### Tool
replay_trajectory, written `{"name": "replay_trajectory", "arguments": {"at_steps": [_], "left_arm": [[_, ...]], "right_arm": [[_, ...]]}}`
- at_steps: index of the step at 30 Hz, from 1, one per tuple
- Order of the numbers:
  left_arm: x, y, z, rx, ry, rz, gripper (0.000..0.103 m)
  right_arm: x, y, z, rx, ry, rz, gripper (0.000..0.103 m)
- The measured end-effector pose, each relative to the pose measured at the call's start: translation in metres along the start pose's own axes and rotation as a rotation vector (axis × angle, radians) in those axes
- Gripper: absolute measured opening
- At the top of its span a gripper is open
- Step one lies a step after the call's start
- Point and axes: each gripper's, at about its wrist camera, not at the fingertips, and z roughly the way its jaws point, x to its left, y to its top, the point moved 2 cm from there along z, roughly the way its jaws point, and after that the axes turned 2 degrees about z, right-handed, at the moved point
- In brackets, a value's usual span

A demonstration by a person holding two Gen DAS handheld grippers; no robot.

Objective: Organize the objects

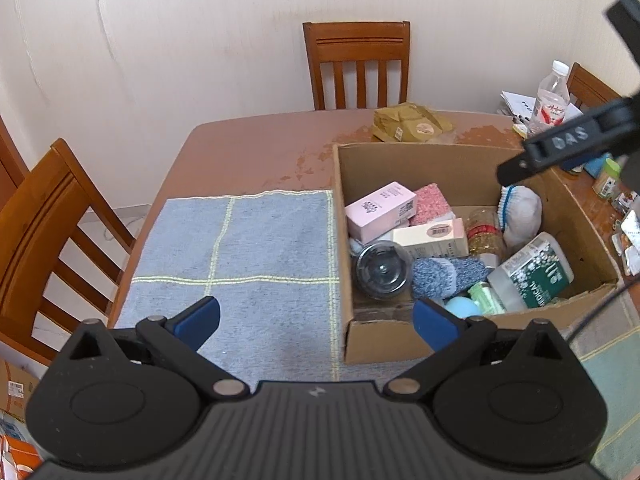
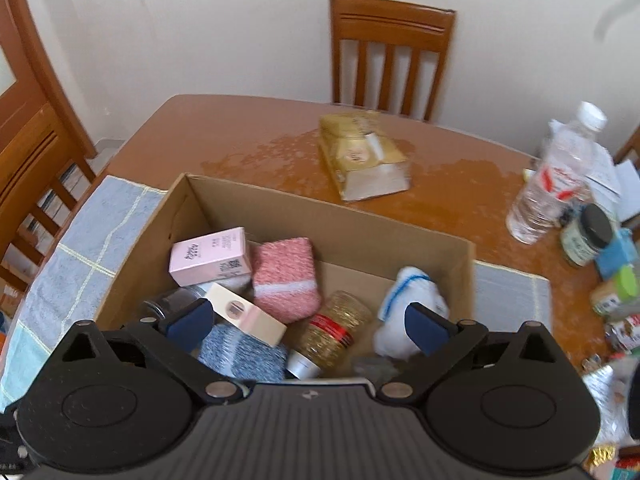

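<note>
- Right wrist view: my right gripper (image 2: 308, 326) hangs wide and empty over the box (image 2: 400, 222).
- Left gripper (image 1: 316, 320) is wide too, over the cloth (image 1: 256, 248).
- I should lower straight on the jar (image 2: 334, 330), avoiding the socks.

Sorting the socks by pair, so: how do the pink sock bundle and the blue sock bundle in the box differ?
The pink sock bundle is salmon with a white band; the blue sock bundle is mottled blue-grey. The pink one lies toward the far wall of the cardboard box beside the pink carton; the blue one lies nearer the camera. Both look fuzzy and folded.
</note>
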Motion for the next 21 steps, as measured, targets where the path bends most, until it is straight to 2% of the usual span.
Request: {"name": "replay_trajectory", "arguments": {"at_steps": [3, 14, 21], "left_arm": [[-0.008, 0.004, 0.003, 0.024, -0.006, -0.005, 0.102], [-0.04, -0.003, 0.01, 0.126, -0.026, -0.029, 0.102], [-0.049, -0.001, 0.007, 0.186, -0.029, -0.026, 0.102]], "right_arm": [[-0.011, -0.02, -0.01, 0.005, -0.04, 0.05, 0.103], [-0.022, -0.095, -0.014, 0.107, -0.042, 0.195, 0.103], [-0.02, -0.113, -0.037, 0.119, -0.031, 0.259, 0.103]]}}
